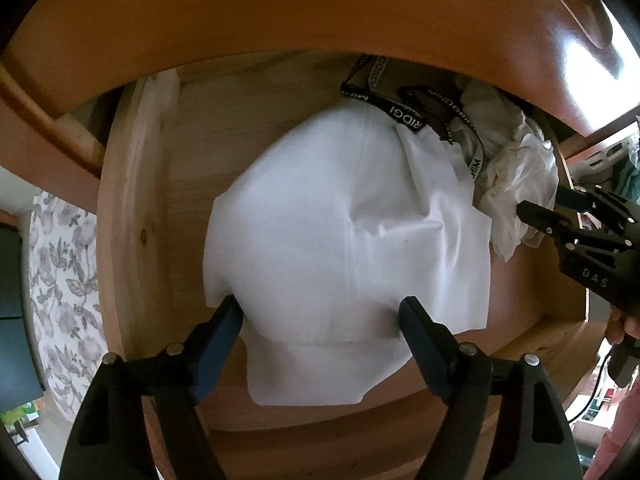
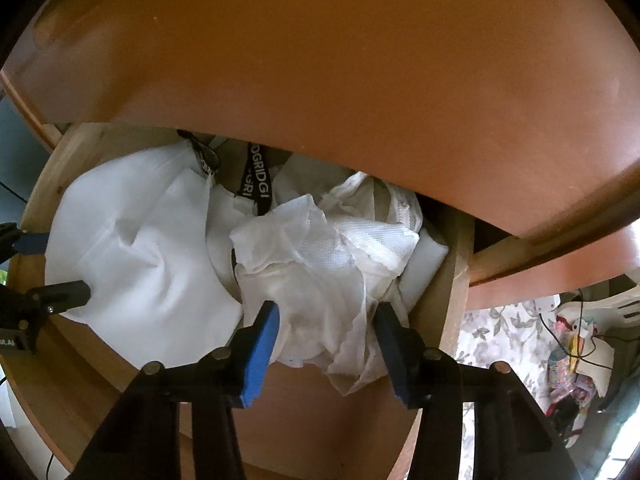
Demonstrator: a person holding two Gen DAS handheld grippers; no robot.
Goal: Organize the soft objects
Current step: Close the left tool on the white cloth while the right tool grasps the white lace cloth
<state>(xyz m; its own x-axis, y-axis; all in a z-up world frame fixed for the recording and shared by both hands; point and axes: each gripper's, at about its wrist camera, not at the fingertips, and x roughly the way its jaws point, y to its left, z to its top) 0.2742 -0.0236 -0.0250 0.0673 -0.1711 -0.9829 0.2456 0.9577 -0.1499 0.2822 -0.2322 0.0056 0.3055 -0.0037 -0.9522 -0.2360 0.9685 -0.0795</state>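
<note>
A smooth white cloth bag (image 1: 340, 232) with black lettered straps (image 1: 400, 114) lies in an open wooden drawer (image 1: 132, 208). My left gripper (image 1: 320, 312) is open, its fingertips resting on the bag's near edge. A crumpled white mesh cloth (image 2: 320, 264) lies to the right of the bag (image 2: 140, 248). My right gripper (image 2: 326, 312) is open, its fingers on either side of the crumpled cloth's near part. The right gripper also shows in the left wrist view (image 1: 548, 210) at the crumpled cloth (image 1: 516, 184). The left gripper shows in the right wrist view (image 2: 60, 266).
A brown furniture panel (image 2: 320, 60) overhangs the back of the drawer. The drawer's right wall (image 2: 448, 280) stands close beside the crumpled cloth. A floral fabric (image 1: 64, 280) lies to the left outside the drawer. Clutter and cables (image 2: 576, 344) lie at the right.
</note>
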